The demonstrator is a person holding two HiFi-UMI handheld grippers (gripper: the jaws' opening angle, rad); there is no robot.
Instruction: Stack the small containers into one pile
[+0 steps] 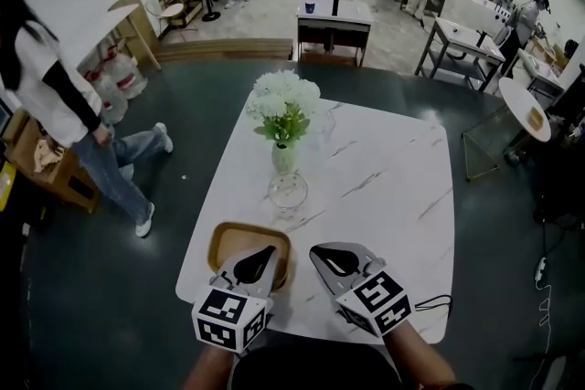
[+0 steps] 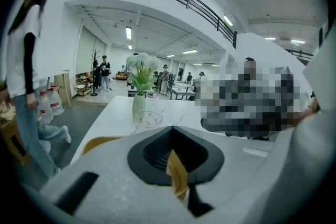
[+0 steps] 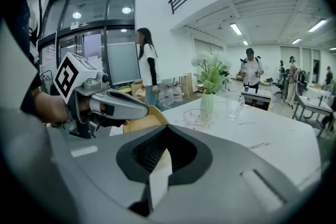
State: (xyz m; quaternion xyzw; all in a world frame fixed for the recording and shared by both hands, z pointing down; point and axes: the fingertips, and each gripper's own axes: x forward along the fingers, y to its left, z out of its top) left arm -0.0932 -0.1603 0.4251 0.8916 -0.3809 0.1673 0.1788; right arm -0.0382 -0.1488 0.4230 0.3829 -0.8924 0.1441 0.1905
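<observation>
Both my claws are pinched shut with nothing in them, my left claw (image 1: 260,258) above the wooden tray (image 1: 219,242) at the near edge of the white desk (image 1: 393,196) and my right claw (image 1: 324,257) just beside it, while the small glass bowl (image 1: 288,190) stands farther out, just in front of the flower vase (image 1: 284,158).

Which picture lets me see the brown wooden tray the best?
The head view. It looks down on the wooden tray on the table, with the left gripper over part of it. The left gripper view shows only a brown sliver of it, and the right gripper view just a curved edge behind that gripper.
</observation>
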